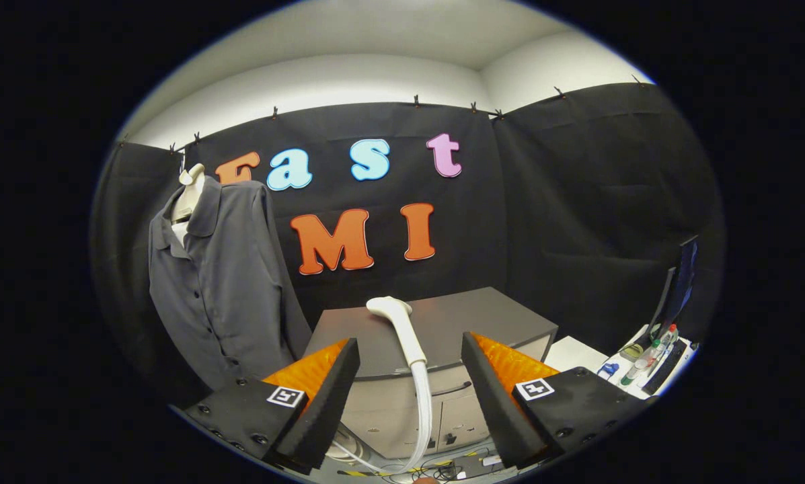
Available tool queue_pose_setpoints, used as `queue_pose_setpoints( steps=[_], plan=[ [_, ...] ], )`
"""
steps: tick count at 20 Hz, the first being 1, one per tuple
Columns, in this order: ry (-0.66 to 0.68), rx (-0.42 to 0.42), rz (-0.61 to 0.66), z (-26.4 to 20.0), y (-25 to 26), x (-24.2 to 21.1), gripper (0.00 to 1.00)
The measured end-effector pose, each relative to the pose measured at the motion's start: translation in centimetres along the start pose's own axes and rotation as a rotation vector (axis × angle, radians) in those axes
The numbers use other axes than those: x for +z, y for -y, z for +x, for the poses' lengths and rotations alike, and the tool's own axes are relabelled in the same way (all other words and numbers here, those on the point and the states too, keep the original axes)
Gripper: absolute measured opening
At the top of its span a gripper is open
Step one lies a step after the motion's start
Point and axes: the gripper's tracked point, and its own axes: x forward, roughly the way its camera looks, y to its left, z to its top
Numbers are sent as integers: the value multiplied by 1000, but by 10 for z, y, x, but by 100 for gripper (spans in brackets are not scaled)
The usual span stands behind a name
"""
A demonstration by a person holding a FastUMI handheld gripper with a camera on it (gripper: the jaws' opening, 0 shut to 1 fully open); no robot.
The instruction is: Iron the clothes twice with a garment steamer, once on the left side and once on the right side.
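Note:
A white garment steamer head (400, 327) lies on the dark top of a cabinet (489, 323), its handle pointing toward me and its white hose (424, 410) dropping over the cabinet's front edge. My gripper (410, 356) is open; the steamer's handle lies in the gap between the fingers, slightly beyond the tips, touching neither. A dark grey button-up shirt (220, 282) hangs on a pale mannequin torso (188, 191), standing to the left of the cabinet and beyond my left finger.
The cabinet's pale front has drawers (442, 410) below the fingers. Cables and striped tape lie on the floor (436, 470) beneath. To the right, a white table (577, 353) carries bottles, a keyboard and a monitor (678, 289).

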Motion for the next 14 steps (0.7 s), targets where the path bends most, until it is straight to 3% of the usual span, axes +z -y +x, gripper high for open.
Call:
queue_pose_setpoints(
  steps=[8, 14],
  plan=[
    [-122, 10, -66, 127, -28, -14, 98],
    [-282, -27, -122, 207, -7, -31, 98]
  ],
)
